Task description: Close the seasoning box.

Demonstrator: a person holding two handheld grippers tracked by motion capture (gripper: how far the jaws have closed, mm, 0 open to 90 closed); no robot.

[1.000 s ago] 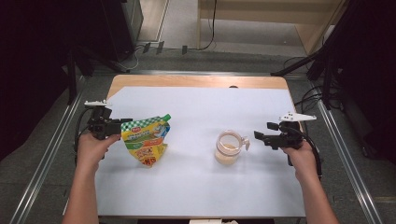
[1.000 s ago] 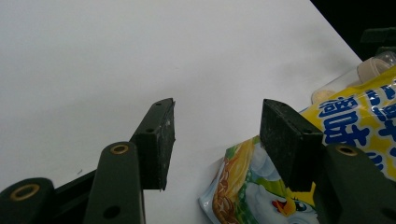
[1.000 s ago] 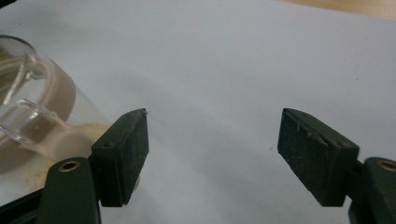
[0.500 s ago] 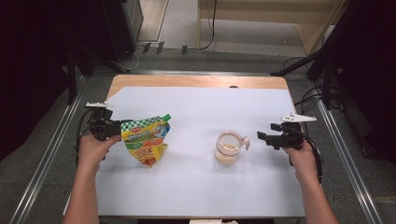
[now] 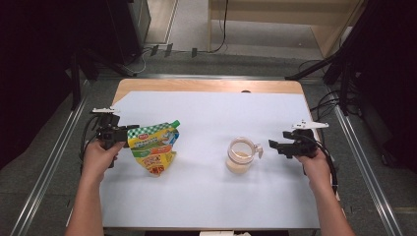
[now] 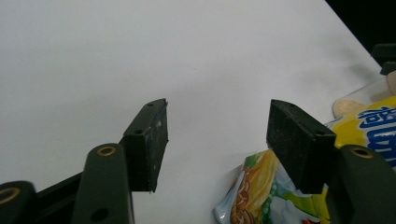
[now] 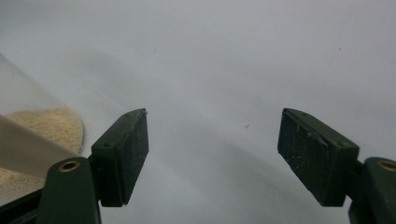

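Note:
A yellow and green snack pouch (image 5: pixel 152 147) stands on the white table sheet (image 5: pixel 206 196) at the left. My left gripper (image 5: pixel 130 130) sits just left of the pouch's top edge. In the left gripper view my left gripper (image 6: pixel 217 121) is open; its jaws have just been opening, with bare table between them and the pouch (image 6: pixel 261 196) low down by the right-hand jaw. A clear glass jar (image 5: pixel 240 156) with a handle, holding beige powder, stands right of centre. My right gripper (image 5: pixel 273 144) points at the jar's handle from the right. It is open (image 7: pixel 212 135) and empty, the jar (image 7: pixel 32 135) left of its jaws.
The white sheet covers a wooden table (image 5: pixel 211 86) whose bare far edge shows. Metal rails (image 5: pixel 49 167) run along both sides. Cables (image 5: pixel 324 105) lie on the floor to the right. Open sheet lies between pouch and jar and toward the near edge.

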